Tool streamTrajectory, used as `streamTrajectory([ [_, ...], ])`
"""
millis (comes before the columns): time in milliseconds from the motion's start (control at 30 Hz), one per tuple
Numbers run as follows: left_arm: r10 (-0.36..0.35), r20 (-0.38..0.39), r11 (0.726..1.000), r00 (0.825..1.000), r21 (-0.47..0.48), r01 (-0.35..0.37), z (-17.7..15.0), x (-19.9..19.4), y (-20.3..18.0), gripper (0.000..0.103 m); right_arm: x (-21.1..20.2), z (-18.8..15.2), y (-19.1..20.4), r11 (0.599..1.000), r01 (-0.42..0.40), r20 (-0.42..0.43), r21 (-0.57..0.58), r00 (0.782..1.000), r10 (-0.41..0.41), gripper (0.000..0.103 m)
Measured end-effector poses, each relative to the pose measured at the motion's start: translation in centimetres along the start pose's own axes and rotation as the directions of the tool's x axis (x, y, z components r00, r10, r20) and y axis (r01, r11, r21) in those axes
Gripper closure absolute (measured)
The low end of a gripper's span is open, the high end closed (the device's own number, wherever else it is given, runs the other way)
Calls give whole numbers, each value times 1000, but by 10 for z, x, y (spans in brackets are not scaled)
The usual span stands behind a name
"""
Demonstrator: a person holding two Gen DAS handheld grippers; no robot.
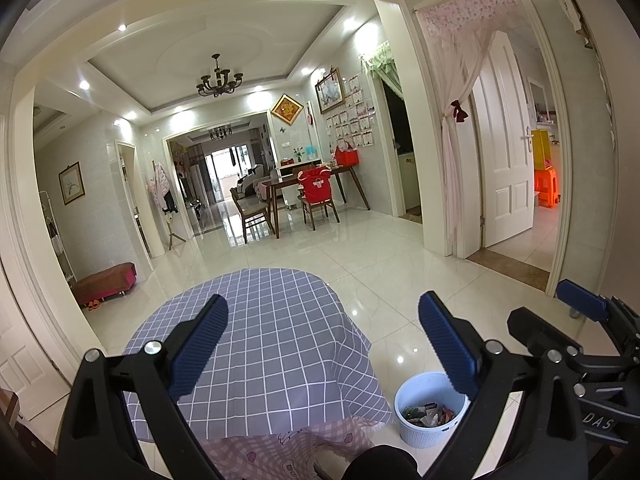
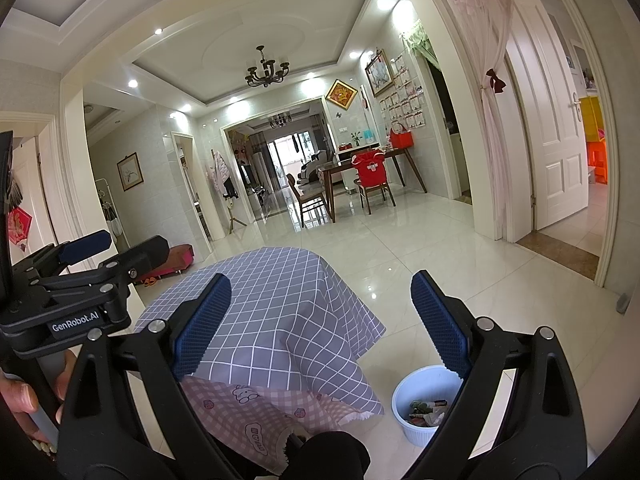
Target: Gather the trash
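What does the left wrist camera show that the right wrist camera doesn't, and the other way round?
Only the left wrist view shows the right hand-held gripper from the side, at its right edge. Only the right wrist view shows the left hand-held gripper from the side, the hand gripping its handle, and a red hanging decoration at the left edge. Both share the checked tablecloth, the white bin holding trash beside it on the floor, the chandelier and the dining table. Both grippers are open and empty.

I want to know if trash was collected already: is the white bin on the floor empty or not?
Not empty. The white bin stands upright beside the covered table, and mixed scraps of trash lie inside it, well below the rim.
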State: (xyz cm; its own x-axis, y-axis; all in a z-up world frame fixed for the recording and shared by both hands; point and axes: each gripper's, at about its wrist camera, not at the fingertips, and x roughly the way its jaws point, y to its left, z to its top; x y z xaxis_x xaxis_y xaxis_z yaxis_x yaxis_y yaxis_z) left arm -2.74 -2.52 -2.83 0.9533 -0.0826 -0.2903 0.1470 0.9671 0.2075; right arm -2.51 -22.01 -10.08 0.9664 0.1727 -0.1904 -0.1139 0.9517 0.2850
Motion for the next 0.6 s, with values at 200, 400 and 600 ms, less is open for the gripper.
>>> streamTrajectory([
  [200,0,0,1000,1000,0,0,1,0,1,9,1,-2,2,1000,2,-1,1,1000,-2,13],
  [400,0,-2,1000,1000,1,0,2,0,1,9,1,-3,2,1000,0,-2,2,1000,0,13],
  [600,0,-3,1000,1000,2,0,3,0,2,9,2,-5,4,1000,2,-4,4,1000,-2,13],
])
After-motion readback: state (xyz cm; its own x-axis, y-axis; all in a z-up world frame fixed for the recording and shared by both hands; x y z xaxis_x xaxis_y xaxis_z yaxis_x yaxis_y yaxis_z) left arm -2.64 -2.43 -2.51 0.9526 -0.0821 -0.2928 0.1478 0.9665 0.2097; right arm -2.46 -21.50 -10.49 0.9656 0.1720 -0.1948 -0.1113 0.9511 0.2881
